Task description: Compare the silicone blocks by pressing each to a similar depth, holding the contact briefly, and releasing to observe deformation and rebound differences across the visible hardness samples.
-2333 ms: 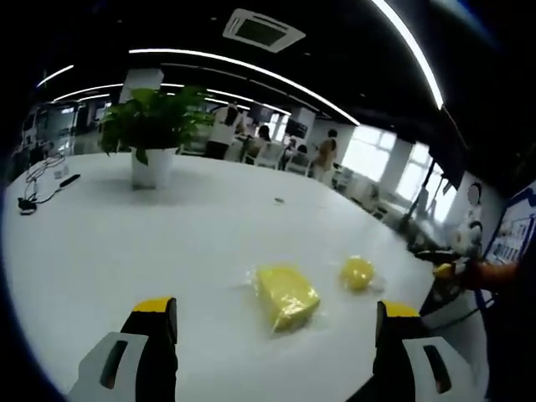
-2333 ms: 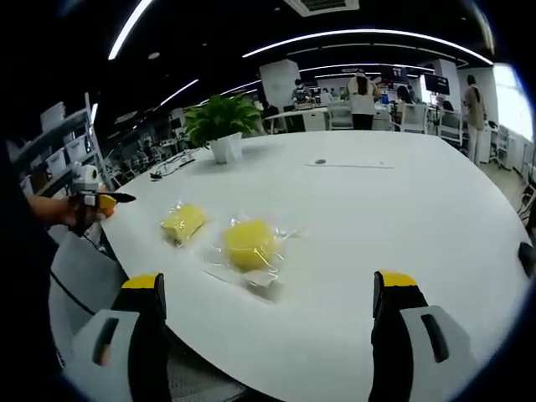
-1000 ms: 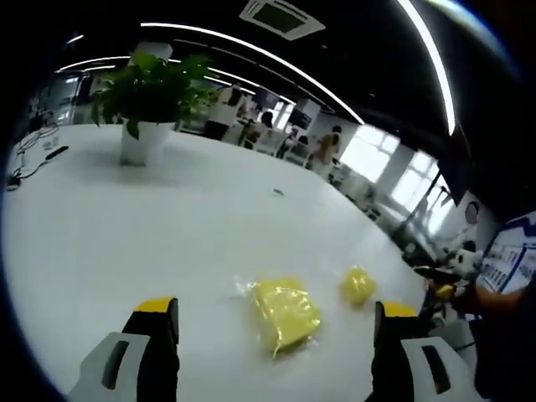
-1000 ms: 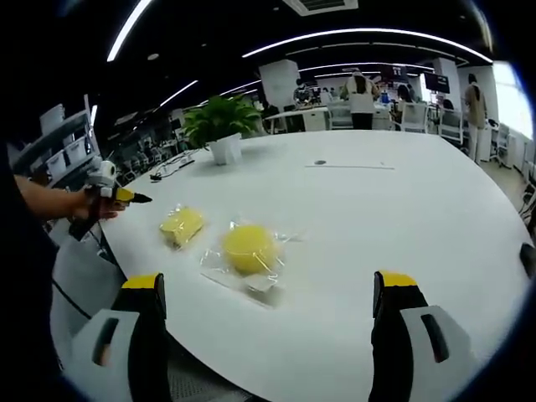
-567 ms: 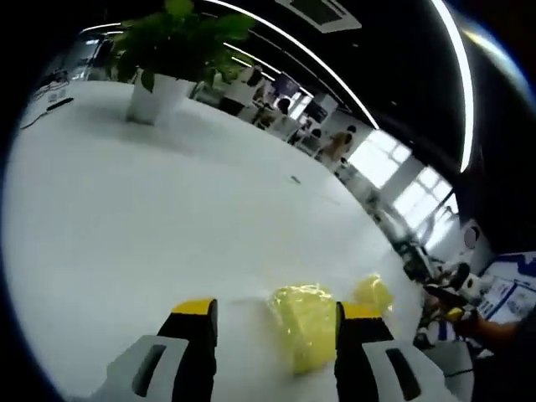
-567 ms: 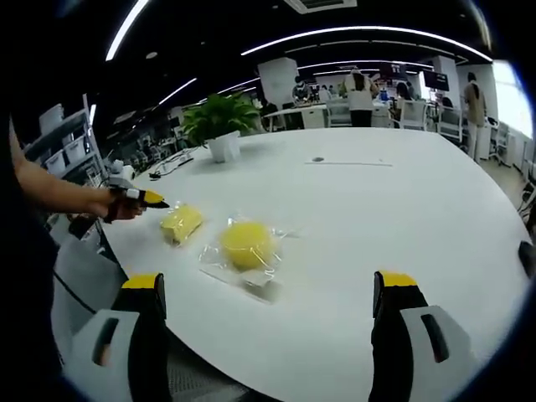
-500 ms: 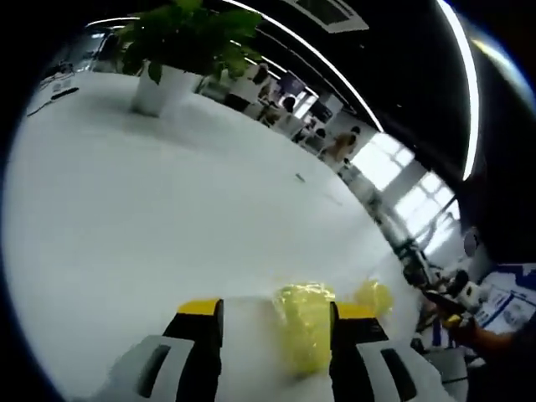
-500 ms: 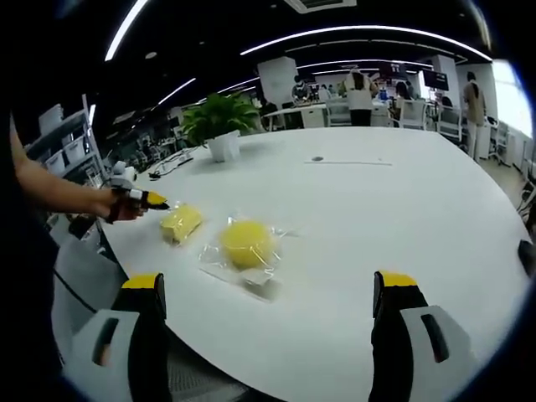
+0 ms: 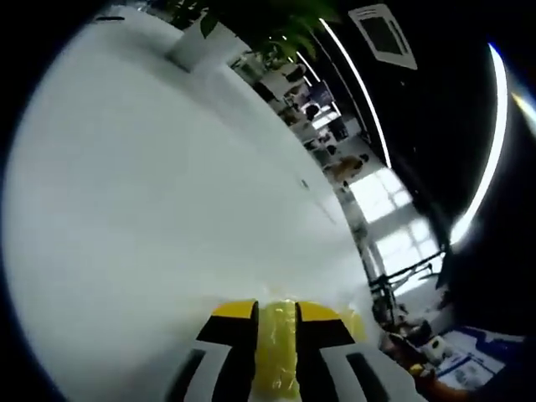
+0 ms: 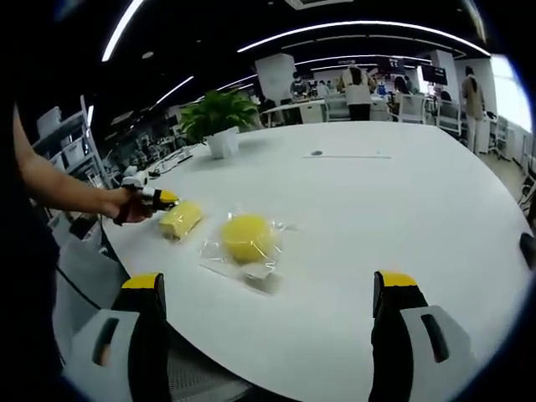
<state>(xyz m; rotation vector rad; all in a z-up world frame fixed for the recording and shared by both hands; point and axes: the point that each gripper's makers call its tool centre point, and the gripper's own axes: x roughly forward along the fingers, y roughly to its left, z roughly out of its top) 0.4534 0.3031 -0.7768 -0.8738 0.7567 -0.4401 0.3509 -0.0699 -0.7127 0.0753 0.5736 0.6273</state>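
Silicone blocks lay on the white worktop (image 10: 402, 193), each in a clear bag: a rectangular yellow block (image 10: 181, 219) near the edge on the person's left, and a round yellow block (image 10: 243, 237) just beside it, apart from it. In the left gripper view the left gripper (image 9: 275, 314) had its jaws nearly closed, w/ the rectangular block's yellow material filling the narrow gap between them, so it seemed to squeeze this sample. In the right gripper view the same gripper, held by the person's hand (image 10: 132, 203), touched the rectangular block at its end. The right gripper (image 10: 268, 289) was wide open and held nothing, above the near edge of the worktop, the round block ahead of it.

By my judgement the task was at the beginning: 1st sample was under pressing, approx. at the hold phase. Release, watching the rebound, and the same test on the round block were still left. A potted plant (image 10: 219, 126) stood farther back.
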